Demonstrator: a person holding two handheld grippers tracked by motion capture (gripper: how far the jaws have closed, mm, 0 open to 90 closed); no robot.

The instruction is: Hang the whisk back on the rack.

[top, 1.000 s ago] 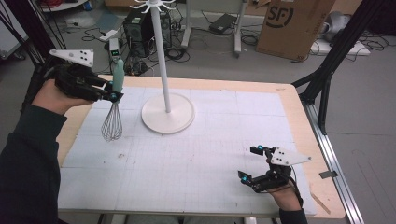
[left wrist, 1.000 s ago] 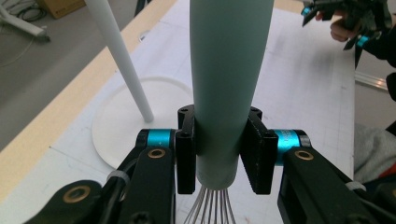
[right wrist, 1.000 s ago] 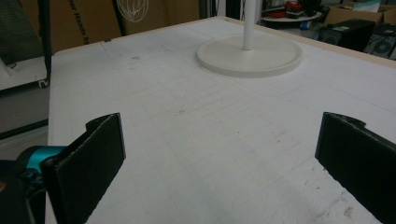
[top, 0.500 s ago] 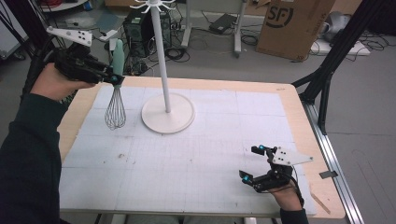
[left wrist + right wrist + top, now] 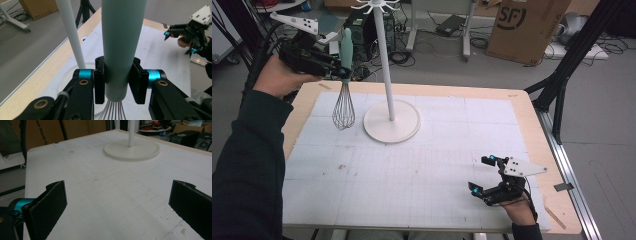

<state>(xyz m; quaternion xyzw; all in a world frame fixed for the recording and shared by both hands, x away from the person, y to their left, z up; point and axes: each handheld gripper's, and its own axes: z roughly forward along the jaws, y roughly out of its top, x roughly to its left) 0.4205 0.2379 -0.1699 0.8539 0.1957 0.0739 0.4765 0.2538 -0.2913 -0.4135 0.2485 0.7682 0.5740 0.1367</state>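
While the left gripper [image 5: 343,70] stays clamped on the whisk [image 5: 344,107], it has risen, hanging left of the stand [image 5: 391,117], clear for hooking. Right gripper [image 5: 484,175] rests with jaws apart.

We see a wooden table [image 5: 532,130] with a white gridded mat [image 5: 437,165] covering most of its top — on that mat stands the white stand's round base [image 5: 392,121], toward the far-left part.
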